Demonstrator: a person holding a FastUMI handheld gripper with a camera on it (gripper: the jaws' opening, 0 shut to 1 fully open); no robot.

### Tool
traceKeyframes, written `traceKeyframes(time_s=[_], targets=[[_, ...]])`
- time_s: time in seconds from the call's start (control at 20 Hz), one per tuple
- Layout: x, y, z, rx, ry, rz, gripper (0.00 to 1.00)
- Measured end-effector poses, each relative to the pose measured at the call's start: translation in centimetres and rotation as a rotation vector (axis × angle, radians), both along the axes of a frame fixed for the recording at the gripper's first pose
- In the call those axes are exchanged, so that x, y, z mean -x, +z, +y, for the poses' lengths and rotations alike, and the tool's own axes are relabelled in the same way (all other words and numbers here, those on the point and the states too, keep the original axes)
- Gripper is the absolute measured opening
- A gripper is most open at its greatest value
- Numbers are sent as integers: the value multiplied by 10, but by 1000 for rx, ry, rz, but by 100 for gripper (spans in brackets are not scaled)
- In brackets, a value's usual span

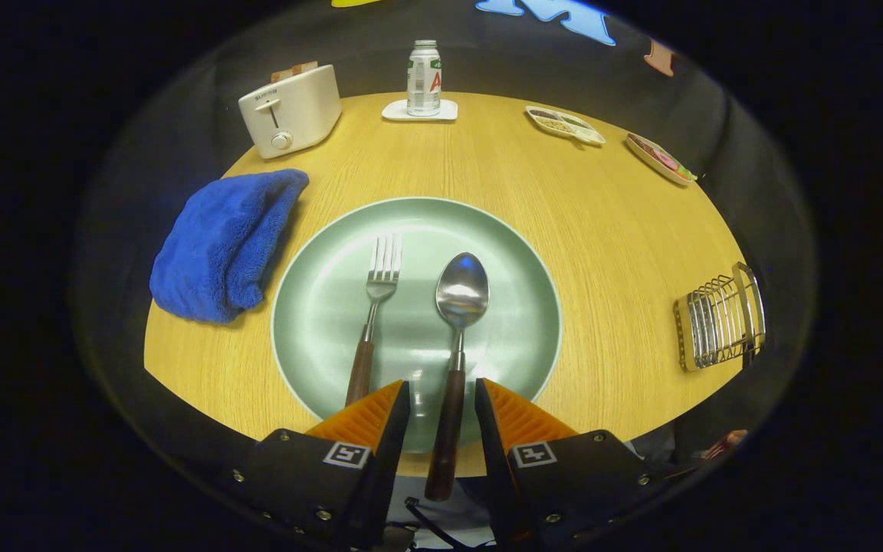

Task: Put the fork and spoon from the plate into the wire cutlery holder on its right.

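Fingers point(441, 406) stand parted with the spoon's point(458, 322) dark handle running up the gap between them, a sliver of space showing on each side, so nothing is gripped. Its bowl lies ahead on the green plate point(319, 307). The fork point(376, 307) lies just left of the spoon, roughly parallel to it, its handle end passing behind the left finger. The wire holder point(721, 316) stands well off to the right of the fingers on the counter point(610, 253), apart from the plate. A blue towel point(223, 241) sits left of the plate. Far beyond are a toaster point(290, 111), a can point(424, 78) on a coaster point(392, 112), and two small dishes point(564, 124).
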State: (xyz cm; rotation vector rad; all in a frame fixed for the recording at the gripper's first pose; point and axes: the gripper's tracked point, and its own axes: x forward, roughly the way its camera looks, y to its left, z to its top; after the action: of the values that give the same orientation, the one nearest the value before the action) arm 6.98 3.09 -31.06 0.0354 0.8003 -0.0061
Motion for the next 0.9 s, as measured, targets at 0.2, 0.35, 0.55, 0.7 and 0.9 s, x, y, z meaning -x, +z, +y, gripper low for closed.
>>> traceKeyframes(time_s=[0.2, 0.35, 0.55, 0.7, 0.9], targets=[[-1, -2, 5, -16, 4, 35, 41], [-1, -4, 4, -51, -61, 62, 24], [-4, 0, -1, -3, -73, 56, 7], [-4, 8, -2, 1, -80, 38, 6], [0, 17, -1, 7, -77, 11, 7]])
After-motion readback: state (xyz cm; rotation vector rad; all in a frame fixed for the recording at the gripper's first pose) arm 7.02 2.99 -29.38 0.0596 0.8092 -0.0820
